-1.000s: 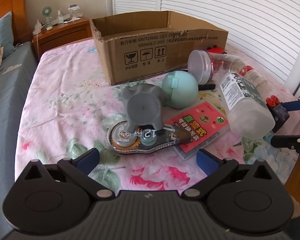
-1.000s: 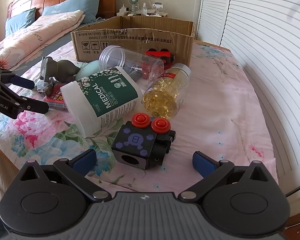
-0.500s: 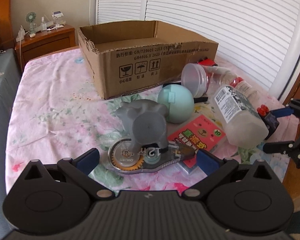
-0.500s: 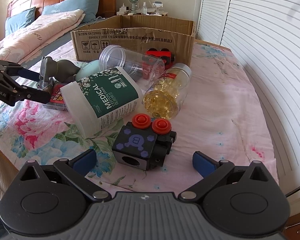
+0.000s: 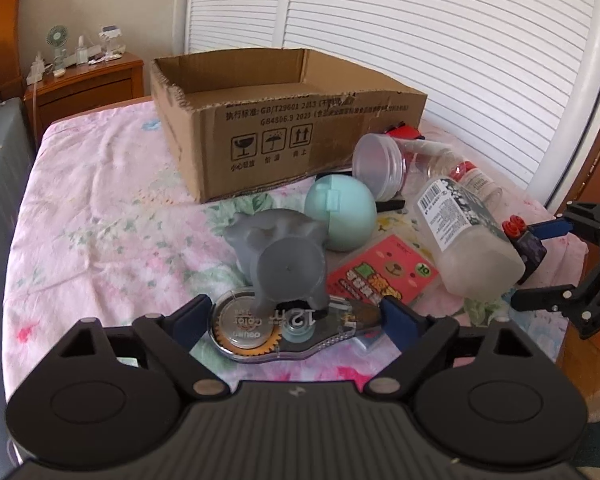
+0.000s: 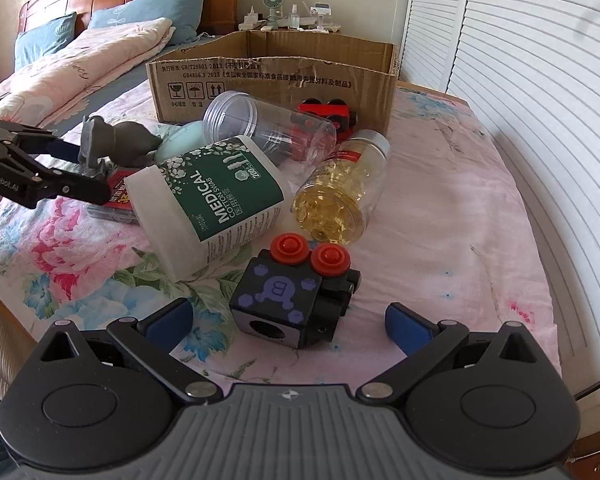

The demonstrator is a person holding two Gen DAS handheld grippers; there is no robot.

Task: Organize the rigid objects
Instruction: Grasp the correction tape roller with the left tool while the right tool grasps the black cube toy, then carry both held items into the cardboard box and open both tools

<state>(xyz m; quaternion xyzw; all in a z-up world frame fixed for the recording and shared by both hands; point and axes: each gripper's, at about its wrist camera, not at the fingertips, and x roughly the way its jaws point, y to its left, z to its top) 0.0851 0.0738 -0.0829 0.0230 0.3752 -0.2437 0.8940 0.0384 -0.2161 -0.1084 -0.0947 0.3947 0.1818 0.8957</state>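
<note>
I am closing my left claw (image 5: 296, 314) on the tape dispenser (image 5: 288, 330), and to do it well I should keep the pads low and level so they take the clear shell by its two ends, not the grey figurine (image 5: 284, 258) that rests on top of it. The jaws have just been narrowing, with the dispenser between them; the left pad looks to be at its rounded end and the right pad at its narrow tip, but I cannot tell that either presses yet. I judge the figurine will tip off when I lift, so a slow rise is wise. The dispenser lies on the bed (image 5: 100, 200), partly over the red card (image 5: 384, 276). The box (image 5: 288, 120) stands beyond, open.

My right claw (image 6: 290, 320) is wide open and holds nothing; the black cube (image 6: 288, 296) sits between its pads, untouched.
</note>
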